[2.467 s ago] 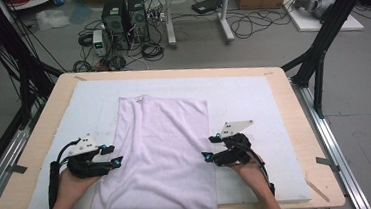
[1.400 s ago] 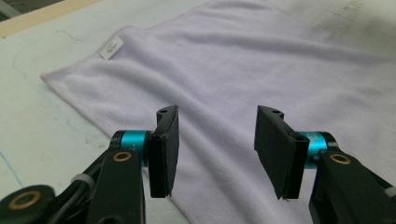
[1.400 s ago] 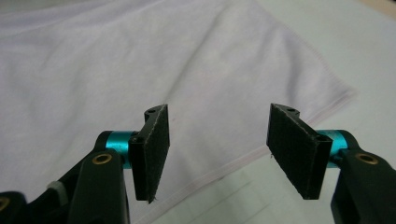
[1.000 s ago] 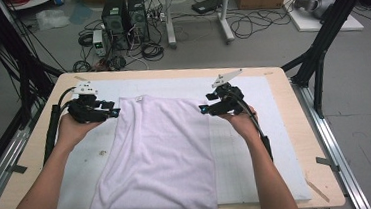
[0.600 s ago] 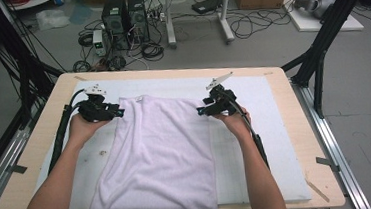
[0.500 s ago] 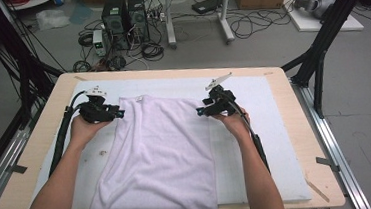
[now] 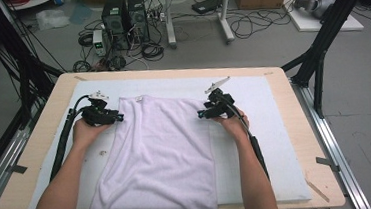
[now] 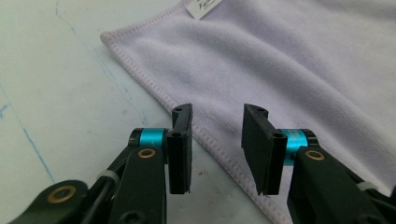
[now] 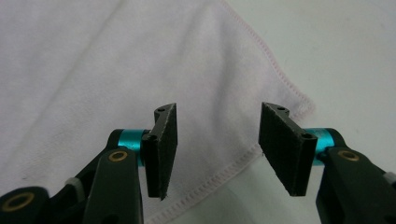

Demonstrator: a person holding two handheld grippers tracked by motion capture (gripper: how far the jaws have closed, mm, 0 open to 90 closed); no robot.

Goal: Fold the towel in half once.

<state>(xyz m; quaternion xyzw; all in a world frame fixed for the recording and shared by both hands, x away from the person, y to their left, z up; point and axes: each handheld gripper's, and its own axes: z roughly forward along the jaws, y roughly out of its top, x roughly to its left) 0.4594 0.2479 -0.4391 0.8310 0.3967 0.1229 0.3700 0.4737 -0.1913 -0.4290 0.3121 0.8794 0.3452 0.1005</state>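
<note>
Towel (image 7: 157,157) bottom edge cut off.

pale lilac towel (image 7: 154,152) — white mat (image 7: 270,128) — black tongs (image 7: 120,117).

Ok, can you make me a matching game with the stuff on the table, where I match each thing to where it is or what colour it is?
Things:
1. towel
2. left gripper
3. right gripper
4. small white label

Places or colours:
A. on the towel's far edge
B. jaws apart at the towel's right side edge in the high view
C. pale lilac, spread flat on the white mat
D. jaws apart at the towel's left side edge in the high view

Right pairs: 1-C, 2-D, 3-B, 4-A
</note>
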